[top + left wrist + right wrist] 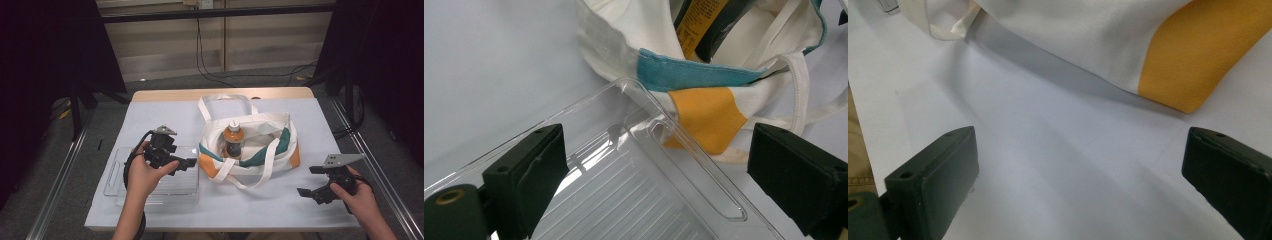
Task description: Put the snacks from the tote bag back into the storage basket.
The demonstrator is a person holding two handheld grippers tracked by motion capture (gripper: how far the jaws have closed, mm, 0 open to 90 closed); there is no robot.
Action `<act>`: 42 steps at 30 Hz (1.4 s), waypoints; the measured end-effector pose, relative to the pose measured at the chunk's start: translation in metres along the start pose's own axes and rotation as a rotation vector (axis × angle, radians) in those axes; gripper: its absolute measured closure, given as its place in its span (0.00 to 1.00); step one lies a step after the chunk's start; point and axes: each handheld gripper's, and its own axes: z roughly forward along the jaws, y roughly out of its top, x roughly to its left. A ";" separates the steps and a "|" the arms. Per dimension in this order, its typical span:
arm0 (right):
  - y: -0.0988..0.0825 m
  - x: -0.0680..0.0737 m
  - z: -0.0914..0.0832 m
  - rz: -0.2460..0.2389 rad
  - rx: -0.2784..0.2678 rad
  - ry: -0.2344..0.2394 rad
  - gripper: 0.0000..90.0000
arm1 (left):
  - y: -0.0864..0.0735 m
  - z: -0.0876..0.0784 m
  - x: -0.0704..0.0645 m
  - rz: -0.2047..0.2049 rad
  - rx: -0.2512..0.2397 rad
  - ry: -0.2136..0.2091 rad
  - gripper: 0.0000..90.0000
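Left gripper (187,163) gaped empty over tray (114,176), bag (280,131) just ahead; right gripper (306,181) gaped empty beside bag. Likely bottle (233,140) pick: enter bag from above, clear straps

Left gripper (186,163) sits jaws wide over the clear tray (150,192), with the tote bag (250,145) blocking right ahead of it. Right gripper (309,181) is spread too; bare cloth between its jaws, bag well ahead.
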 end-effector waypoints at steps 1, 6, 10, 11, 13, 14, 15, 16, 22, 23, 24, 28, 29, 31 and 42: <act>0.000 0.000 0.000 0.000 0.000 0.000 0.02 | 0.000 0.000 0.000 0.000 0.000 0.000 0.10; 0.000 0.000 0.000 0.003 0.000 0.002 0.02 | 0.000 -0.001 0.001 0.014 0.032 0.011 0.10; 0.001 0.000 0.000 0.005 -0.002 0.000 0.02 | 0.000 0.001 -0.003 0.000 0.019 -0.002 0.10; 0.001 0.000 0.000 0.009 -0.001 0.000 0.02 | 0.002 0.001 -0.005 0.015 0.038 -0.007 0.10; 0.001 0.000 0.000 0.006 -0.002 -0.001 0.02 | 0.005 0.001 -0.008 0.022 0.036 -0.011 0.10; 0.001 -0.001 0.000 0.009 -0.004 -0.001 0.02 | 0.006 0.001 -0.009 0.026 0.038 -0.011 0.10; 0.001 -0.001 0.000 0.012 -0.006 0.000 0.02 | 0.006 0.001 -0.009 0.026 0.038 -0.011 0.10; 0.002 -0.001 0.000 0.009 -0.006 0.002 0.02 | 0.008 0.001 -0.012 0.031 0.045 -0.011 0.10; 0.003 -0.001 0.002 0.007 -0.007 0.005 0.02 | 0.016 0.007 -0.014 0.049 0.071 -0.029 0.11; 0.003 -0.001 0.002 0.007 -0.007 0.005 0.02 | 0.016 0.007 -0.014 0.049 0.071 -0.029 0.11; 0.003 -0.001 0.001 0.009 -0.010 0.005 0.02 | 0.021 0.008 -0.017 0.051 0.066 -0.037 0.11; 0.003 -0.002 0.001 0.011 -0.012 0.002 0.02 | 0.031 0.011 -0.021 0.062 0.068 -0.052 0.12; 0.003 -0.002 0.000 0.011 -0.011 0.003 0.02 | 0.034 0.011 -0.021 0.093 0.084 -0.052 0.12; 0.002 -0.001 0.000 0.011 -0.010 0.003 0.02 | 0.039 0.013 -0.025 0.080 0.060 -0.049 0.13; 0.002 -0.002 -0.001 0.012 -0.017 0.004 0.02 | 0.065 0.026 -0.034 0.145 0.070 -0.039 0.18</act>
